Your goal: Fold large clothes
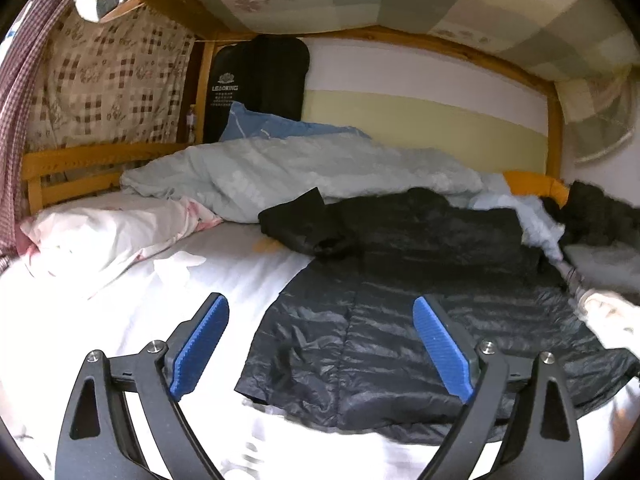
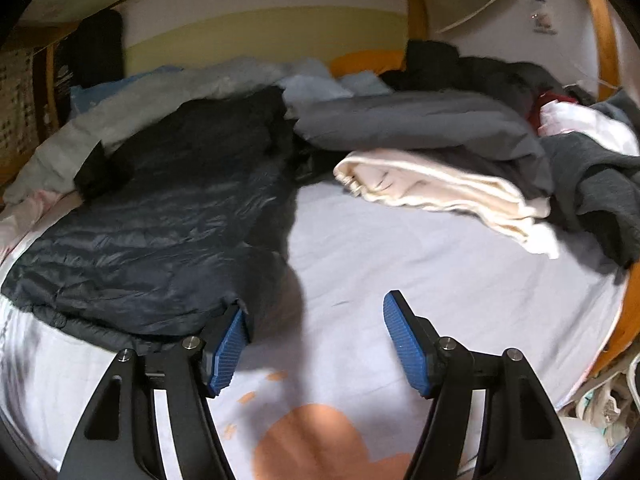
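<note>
Both pairs of jaws stand apart with nothing pressed between the blue pads. The left gripper (image 1: pixel 320 344) is spread wide over the hem of a black quilted down jacket (image 1: pixel 420 300), its right pad above the shiny fabric, its left pad above the white sheet (image 1: pixel 100 320). The right gripper (image 2: pixel 316 344) is narrower; its left pad sits at the jacket's near right corner (image 2: pixel 236 304), whether touching I cannot tell, and its right pad hangs over bare sheet.

Just beyond the jaws the jacket lies spread flat, hem nearest, collar away. Ahead and left of the left jaws one sleeve (image 1: pixel 304 220) is already folded across the chest. Farther off lie a pale blue duvet (image 1: pixel 280 168), and right of the right jaws a cream garment (image 2: pixel 448 192) under a grey one (image 2: pixel 420 120).

The jacket looks light, puffy and very soft, with a slick shell likely to slide out of a shallow pinch and spring back when folded. I would take it at the two hem corners, biting deep across the stitched edge, and lift evenly.
</note>
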Action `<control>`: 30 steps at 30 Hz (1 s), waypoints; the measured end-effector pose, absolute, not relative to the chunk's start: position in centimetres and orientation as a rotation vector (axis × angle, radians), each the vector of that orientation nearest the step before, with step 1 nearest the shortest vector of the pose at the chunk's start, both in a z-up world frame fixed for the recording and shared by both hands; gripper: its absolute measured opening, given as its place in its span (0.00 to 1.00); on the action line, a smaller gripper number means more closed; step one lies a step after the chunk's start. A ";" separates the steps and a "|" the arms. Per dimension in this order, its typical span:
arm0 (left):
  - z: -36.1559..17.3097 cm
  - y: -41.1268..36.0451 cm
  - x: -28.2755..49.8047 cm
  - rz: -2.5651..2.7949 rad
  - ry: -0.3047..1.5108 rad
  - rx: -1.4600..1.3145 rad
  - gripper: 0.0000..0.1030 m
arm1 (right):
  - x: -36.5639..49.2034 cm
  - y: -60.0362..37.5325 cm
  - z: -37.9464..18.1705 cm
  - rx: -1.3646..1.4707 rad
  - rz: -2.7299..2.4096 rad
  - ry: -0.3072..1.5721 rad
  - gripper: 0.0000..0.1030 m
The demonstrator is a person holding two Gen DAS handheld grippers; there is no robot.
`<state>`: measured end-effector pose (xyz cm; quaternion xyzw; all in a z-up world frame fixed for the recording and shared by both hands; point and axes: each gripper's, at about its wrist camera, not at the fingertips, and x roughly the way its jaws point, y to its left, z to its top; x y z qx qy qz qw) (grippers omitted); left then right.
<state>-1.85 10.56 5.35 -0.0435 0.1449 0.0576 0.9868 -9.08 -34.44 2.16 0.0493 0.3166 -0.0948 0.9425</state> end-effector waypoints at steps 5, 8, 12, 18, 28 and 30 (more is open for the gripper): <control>5.1 12.1 -1.6 0.024 0.304 -0.226 0.92 | -6.9 -33.6 -0.1 0.148 -0.124 0.742 0.30; 5.0 13.1 -1.5 0.094 0.306 -0.232 0.92 | -6.5 -33.1 -0.7 0.106 -0.164 0.756 0.08; 4.1 14.8 -0.5 0.068 0.371 -0.258 0.26 | -8.1 -34.3 1.3 0.090 -0.405 0.625 0.02; 3.1 14.1 0.1 -0.002 0.485 -0.286 0.29 | -8.6 -38.6 1.0 0.246 -0.478 0.647 0.02; -3.8 11.7 0.5 0.008 0.738 -0.388 0.68 | -8.9 -37.2 1.6 0.252 -0.355 0.618 0.02; -3.3 10.8 0.2 0.002 0.718 -0.327 0.37 | -9.0 -37.0 1.7 0.241 -0.340 0.604 0.02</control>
